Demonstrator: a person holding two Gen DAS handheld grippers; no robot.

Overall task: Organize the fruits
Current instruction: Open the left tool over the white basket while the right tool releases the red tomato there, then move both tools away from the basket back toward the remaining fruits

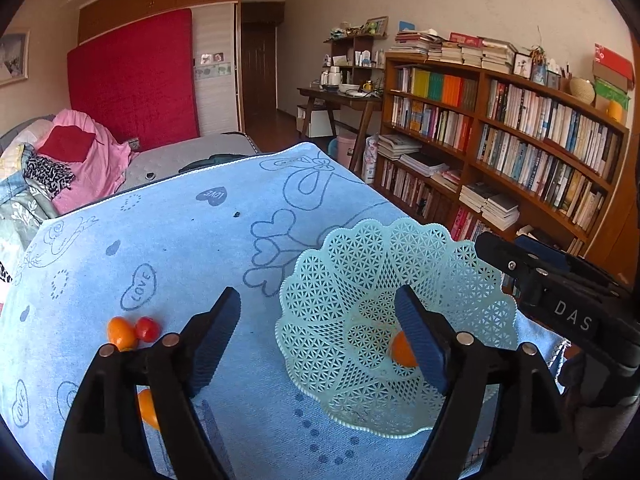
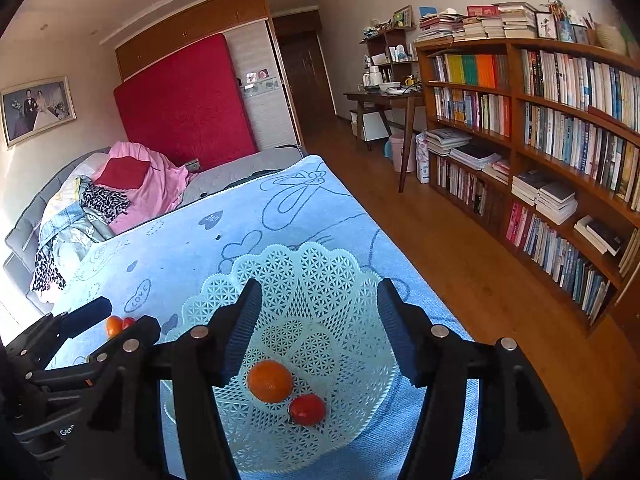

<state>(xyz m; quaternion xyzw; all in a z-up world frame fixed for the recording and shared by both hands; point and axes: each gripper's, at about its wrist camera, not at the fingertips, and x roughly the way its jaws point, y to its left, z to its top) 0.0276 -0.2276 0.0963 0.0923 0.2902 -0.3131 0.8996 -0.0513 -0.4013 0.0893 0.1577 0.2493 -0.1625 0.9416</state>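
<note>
1. Currently, I see both tongs, left (image 1: pixel 320 332) and right (image 2: pixel 318 330), spread apart, gripping nothing.
2. Orange (image 2: pixel 270 381) and tomato (image 2: pixel 307 409) lie in the basket (image 2: pixel 320 280), near the counter's (image 2: pixel 180 248) right edge.

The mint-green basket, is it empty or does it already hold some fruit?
Not empty. The basket holds an orange fruit and a small red one, resting side by side on its bottom.
</note>
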